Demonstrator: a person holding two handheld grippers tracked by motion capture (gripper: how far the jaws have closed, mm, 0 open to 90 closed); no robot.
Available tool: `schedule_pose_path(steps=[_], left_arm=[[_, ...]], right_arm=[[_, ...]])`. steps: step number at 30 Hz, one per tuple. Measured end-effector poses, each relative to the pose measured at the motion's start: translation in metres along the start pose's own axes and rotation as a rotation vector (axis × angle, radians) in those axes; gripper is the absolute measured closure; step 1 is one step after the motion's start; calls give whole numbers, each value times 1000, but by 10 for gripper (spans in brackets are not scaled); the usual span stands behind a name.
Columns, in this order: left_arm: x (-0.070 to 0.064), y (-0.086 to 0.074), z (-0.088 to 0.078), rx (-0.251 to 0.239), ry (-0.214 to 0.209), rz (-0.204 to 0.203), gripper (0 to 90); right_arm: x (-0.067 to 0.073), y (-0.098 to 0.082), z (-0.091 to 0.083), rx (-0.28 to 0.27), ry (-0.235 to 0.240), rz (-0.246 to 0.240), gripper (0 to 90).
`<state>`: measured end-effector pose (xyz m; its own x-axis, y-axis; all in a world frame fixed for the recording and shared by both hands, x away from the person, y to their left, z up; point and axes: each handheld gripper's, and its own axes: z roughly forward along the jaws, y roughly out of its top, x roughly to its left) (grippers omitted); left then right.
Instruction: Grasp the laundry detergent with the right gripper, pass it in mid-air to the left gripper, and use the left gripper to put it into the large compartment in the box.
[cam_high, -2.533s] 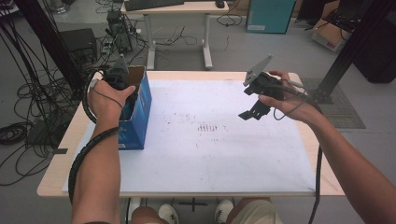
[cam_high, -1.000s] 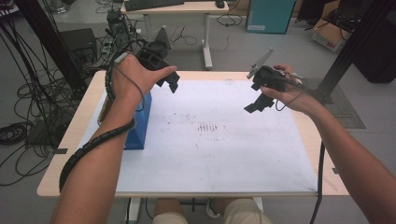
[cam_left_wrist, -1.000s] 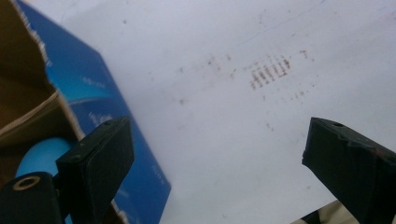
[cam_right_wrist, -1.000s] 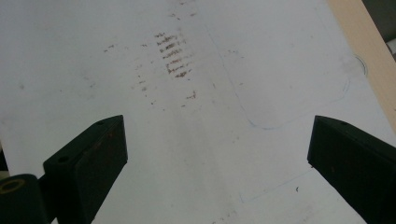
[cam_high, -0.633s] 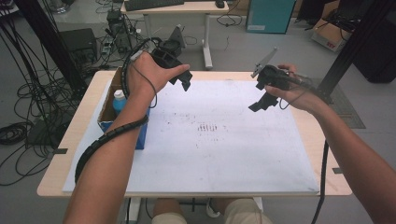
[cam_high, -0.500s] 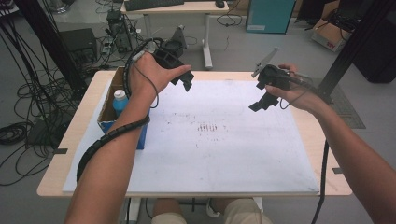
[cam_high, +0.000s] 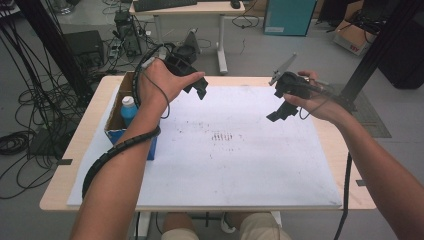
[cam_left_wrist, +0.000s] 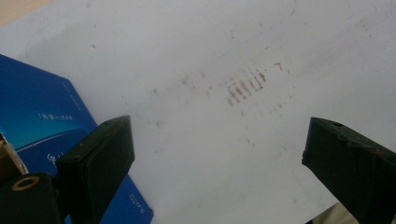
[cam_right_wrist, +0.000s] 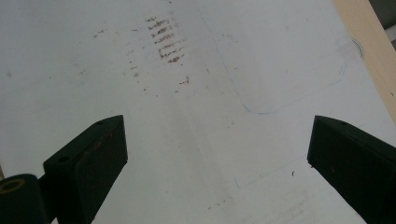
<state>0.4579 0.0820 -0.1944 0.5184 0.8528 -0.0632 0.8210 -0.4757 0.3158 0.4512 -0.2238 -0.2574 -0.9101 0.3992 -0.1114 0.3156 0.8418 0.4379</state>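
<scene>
Grey floor (cam_high: 75, 210), second desk (cam_high: 200, 7); cables (cam_high: 20, 140), teal cabinet (cam_high: 290, 17)

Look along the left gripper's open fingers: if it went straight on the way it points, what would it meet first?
Most likely the white sheet on the table, with the left gripper empty; the blue box lies off to one side.

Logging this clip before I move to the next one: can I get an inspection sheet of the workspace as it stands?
Surface: wooden table covered by a white sheet with brownish smudge marks near its middle.
Job's things: open blue box at the table's left edge, a blue bottle with a white cap standing inside.
Clutter: nothing seen.
Grippers: left gripper and right gripper both held above the sheet, jaws wide apart, nothing between them.
Cables: a black corrugated one trails along the left forearm; more cables lie on the floor.
Surroundings: a second desk, a teal cabinet and cardboard boxes beyond.
</scene>
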Motion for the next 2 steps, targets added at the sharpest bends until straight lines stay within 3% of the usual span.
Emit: schedule_pose_path(steps=[2], left_arm=[[-2,0,-1,-5,0,7,91]], right_arm=[[0,-1,1,0,0,0,49]])
